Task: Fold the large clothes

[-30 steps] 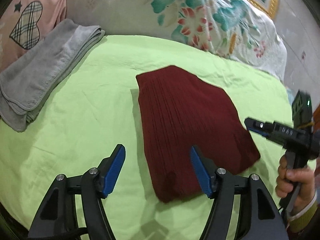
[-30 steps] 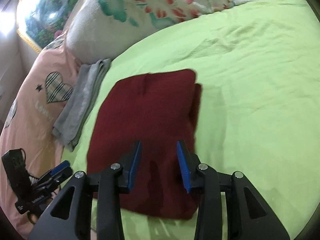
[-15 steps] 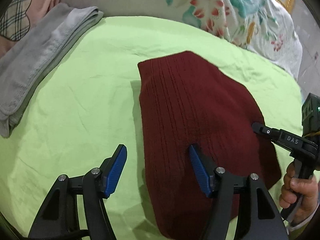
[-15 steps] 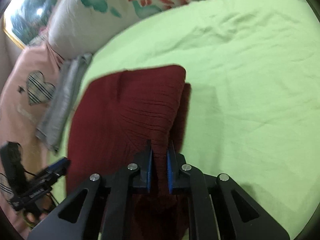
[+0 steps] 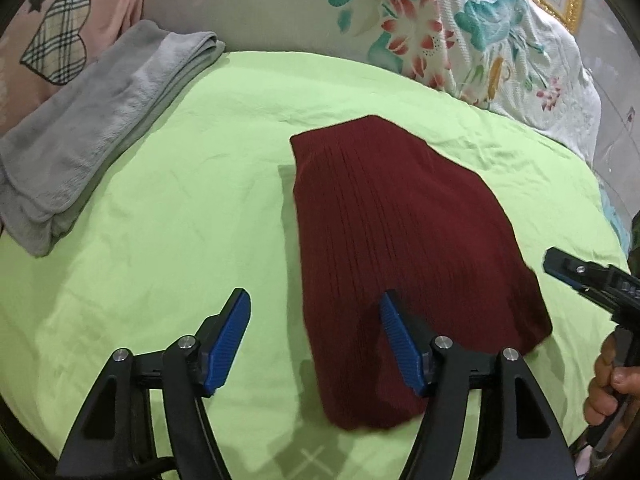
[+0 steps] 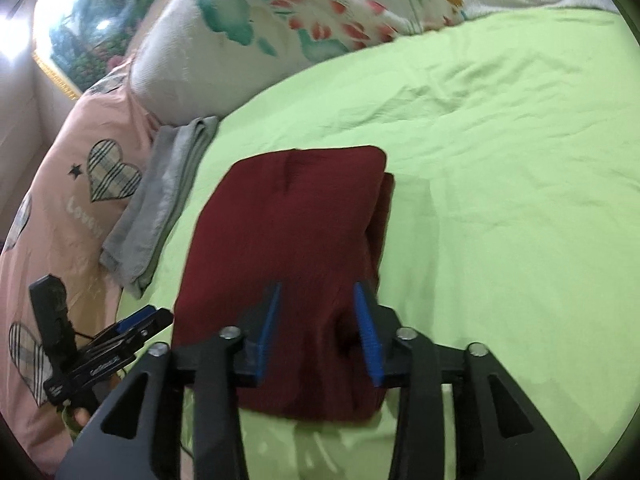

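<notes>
A folded dark red ribbed knit garment point(image 5: 400, 220) point(image 6: 288, 216) lies flat on the light green bedsheet point(image 5: 180, 220). My left gripper point(image 5: 313, 298) hovers over its near left edge. One blue pad is above the cloth and the other above the sheet, and the jaws are opening with nothing gripped. My right gripper point(image 6: 317, 286) hangs over the garment's near edge. Its jaws are also opening, with cloth under the gap and the pads off it. Each gripper shows at the edge of the other's view: the right gripper point(image 5: 560, 268) and the left gripper point(image 6: 140, 320).
A folded grey towel point(image 5: 92, 132) point(image 6: 160, 200) lies at the sheet's left edge beside a pink pillow with checked hearts point(image 5: 60, 20). A floral quilt point(image 5: 440, 32) is heaped along the far side. A person's hand point(image 5: 612, 384) holds the right gripper. Open sheet point(image 6: 500, 200) spreads right of the garment.
Half a second ago my right gripper pinched a raised fold of the garment; it has now let go and drawn back, and the cloth lies flat. My left gripper pushed forward, then came back.
</notes>
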